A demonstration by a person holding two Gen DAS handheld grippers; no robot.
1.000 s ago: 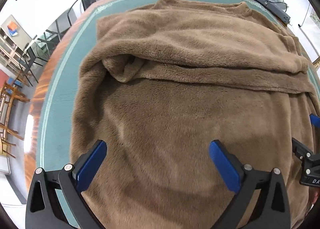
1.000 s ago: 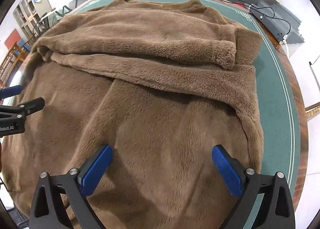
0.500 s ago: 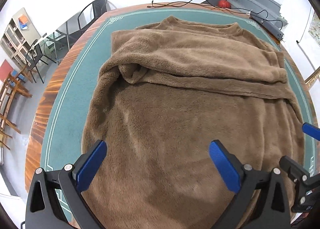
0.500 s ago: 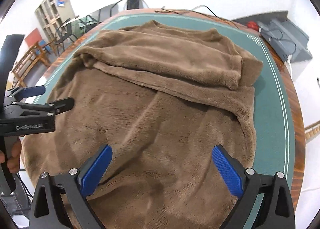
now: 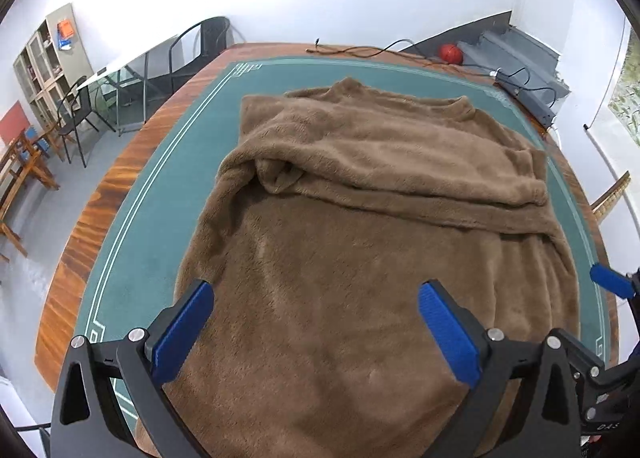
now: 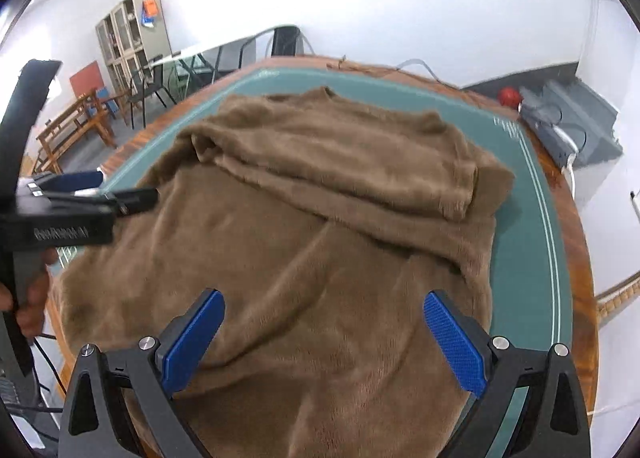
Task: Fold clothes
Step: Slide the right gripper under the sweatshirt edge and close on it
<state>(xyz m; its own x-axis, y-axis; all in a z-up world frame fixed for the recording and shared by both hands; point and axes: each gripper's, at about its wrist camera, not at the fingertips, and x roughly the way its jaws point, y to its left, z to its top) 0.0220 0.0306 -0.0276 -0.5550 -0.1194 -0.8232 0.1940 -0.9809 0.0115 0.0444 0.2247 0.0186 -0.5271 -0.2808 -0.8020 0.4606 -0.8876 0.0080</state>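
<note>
We hold the left gripper and right gripper above the near hem of the brown fleece sweater, both with fingers spread wide and gripping nothing. The sweater lies flat on the green table mat, collar at the far side, both sleeves folded across the chest, presumably so the body can be folded next.
</note>
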